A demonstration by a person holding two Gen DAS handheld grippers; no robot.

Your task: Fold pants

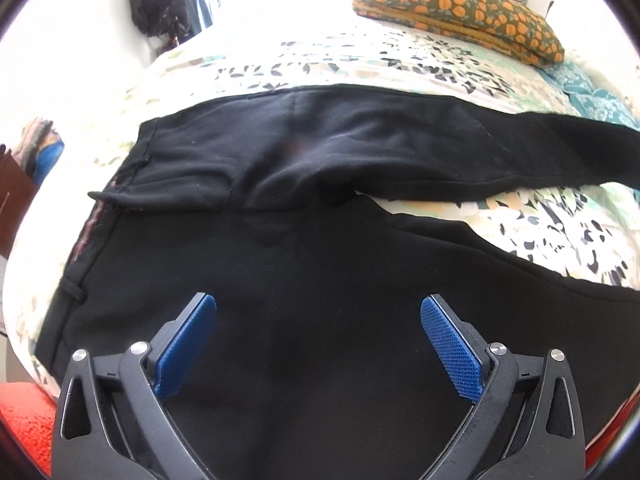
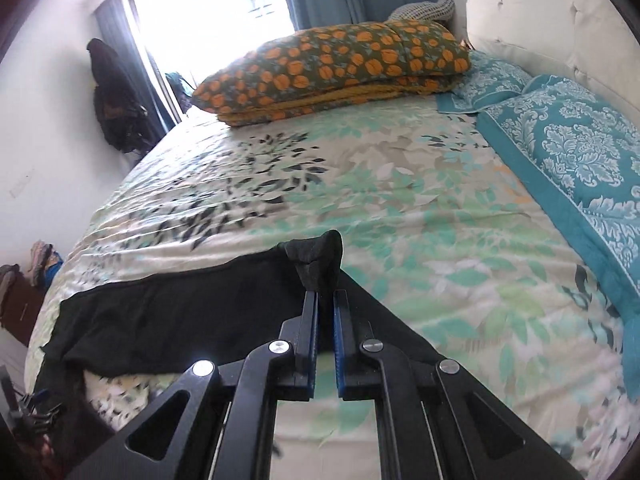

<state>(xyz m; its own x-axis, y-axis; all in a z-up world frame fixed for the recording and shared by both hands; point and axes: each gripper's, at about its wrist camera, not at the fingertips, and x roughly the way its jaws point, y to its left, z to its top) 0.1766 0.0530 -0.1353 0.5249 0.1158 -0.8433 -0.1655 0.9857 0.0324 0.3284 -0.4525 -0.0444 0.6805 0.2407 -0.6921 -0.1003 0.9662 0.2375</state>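
Observation:
Black pants (image 1: 304, 152) lie spread on the floral bedspread (image 1: 360, 60), waistband at the left, both legs running to the right. My left gripper (image 1: 318, 312) is open and empty, hovering over the near leg just below the hip area. In the right wrist view my right gripper (image 2: 326, 294) is shut on the hem end of a black pant leg (image 2: 316, 260), which bunches up above the fingertips. The rest of that leg (image 2: 180, 312) trails to the left across the bed.
A folded orange-flowered quilt (image 2: 332, 68) lies at the far side of the bed. Teal patterned pillows (image 2: 568, 148) sit by the white headboard (image 2: 540, 12) on the right. A dark bag (image 2: 116, 100) hangs on the left wall. A red cloth (image 1: 24, 420) is at lower left.

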